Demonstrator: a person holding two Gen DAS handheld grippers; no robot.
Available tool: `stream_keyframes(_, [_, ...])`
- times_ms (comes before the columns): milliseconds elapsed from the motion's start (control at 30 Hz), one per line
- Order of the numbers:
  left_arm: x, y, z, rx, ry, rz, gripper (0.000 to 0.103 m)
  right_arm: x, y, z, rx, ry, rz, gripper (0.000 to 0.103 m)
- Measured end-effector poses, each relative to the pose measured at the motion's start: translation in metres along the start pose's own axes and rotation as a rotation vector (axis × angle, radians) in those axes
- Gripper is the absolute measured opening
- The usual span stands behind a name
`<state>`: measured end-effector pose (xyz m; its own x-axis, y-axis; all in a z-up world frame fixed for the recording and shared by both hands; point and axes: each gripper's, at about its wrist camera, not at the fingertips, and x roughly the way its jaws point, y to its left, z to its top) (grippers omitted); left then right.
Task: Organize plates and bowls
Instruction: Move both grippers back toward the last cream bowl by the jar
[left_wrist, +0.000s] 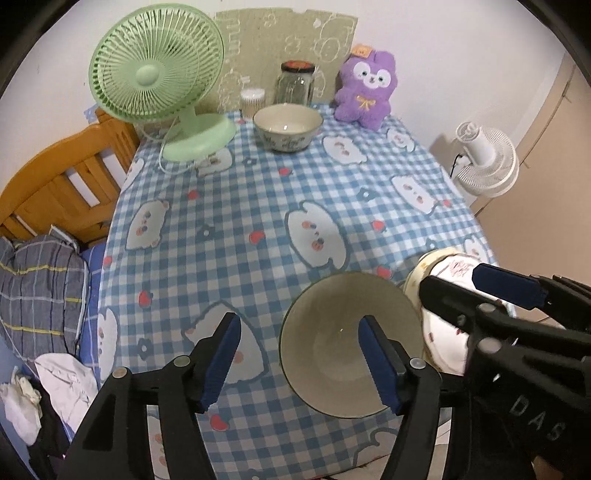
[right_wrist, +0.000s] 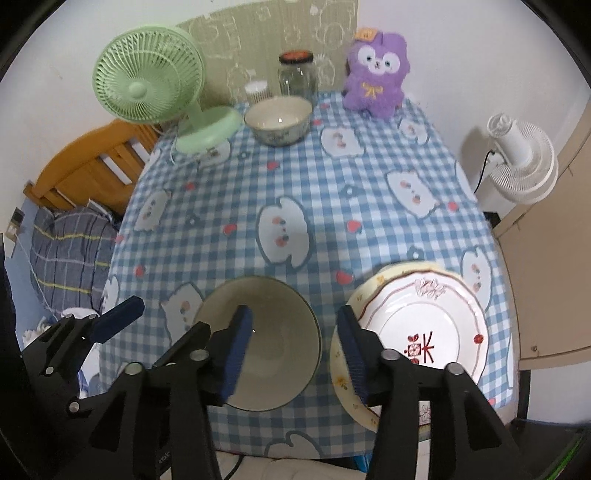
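Two grippers over the near edge of the table (left_wrist: 258, 206), both with jaws apart, nothing between the pads.

Left to right in the left wrist view: green fan (left_wrist: 155, 77) at 11 o'clock at the back of the table, far bowl (left_wrist: 287, 127) at 12, jar (left_wrist: 295, 83) just behind it, purple plush (left_wrist: 365, 90) at 1. White fan (left_wrist: 487, 158) off the table at 2.

Left gripper (left_wrist: 299, 362) at 6 o'clock: jaws spread, right pad in front of the near bowl (left_wrist: 332, 354), left pad over bare cloth. Can't tell if the pad touches the bowl.

Near bowl sits upright at 5 o'clock, near the table's front edge.

Right gripper (right_wrist: 293, 354): jaws spread, left pad over the near bowl, right pad over the left rim of the plates (right_wrist: 424, 325). No clamp visible on either.

Plates at 4 o'clock in the right wrist view: white patterned plate on top of a yellowish one, just beside the near bowl, at the front-right corner.
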<state>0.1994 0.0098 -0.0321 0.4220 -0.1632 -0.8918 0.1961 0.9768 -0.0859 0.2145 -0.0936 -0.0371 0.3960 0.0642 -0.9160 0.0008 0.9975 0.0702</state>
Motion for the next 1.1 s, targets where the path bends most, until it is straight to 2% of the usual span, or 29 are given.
stream_keyframes(167, [-0.017, 0.003, 0.013, 0.011, -0.054, -0.013, 0.075, -0.018, 0.008, 0.010, 0.003, -0.061, -0.025, 0.074])
stream_keyframes(367, [-0.035, 0.005, 0.030, 0.021, -0.107, -0.031, 0.077, -0.039, 0.016, 0.023, -0.006, -0.143, -0.051, 0.080])
stream_keyframes(600, [-0.050, -0.001, 0.049, 0.019, -0.159, -0.029, 0.081, -0.058, 0.022, 0.043, -0.058, -0.215, -0.009, 0.081])
stream_keyframes(767, [-0.058, -0.006, 0.066, 0.006, -0.187, 0.008, 0.081, -0.062, 0.014, 0.062, -0.075, -0.245, 0.037, 0.086])
stream_keyframes(1100, [-0.054, -0.019, 0.111, 0.009, -0.232, 0.052, 0.085, -0.069, -0.001, 0.107, -0.120, -0.306, -0.028, 0.088])
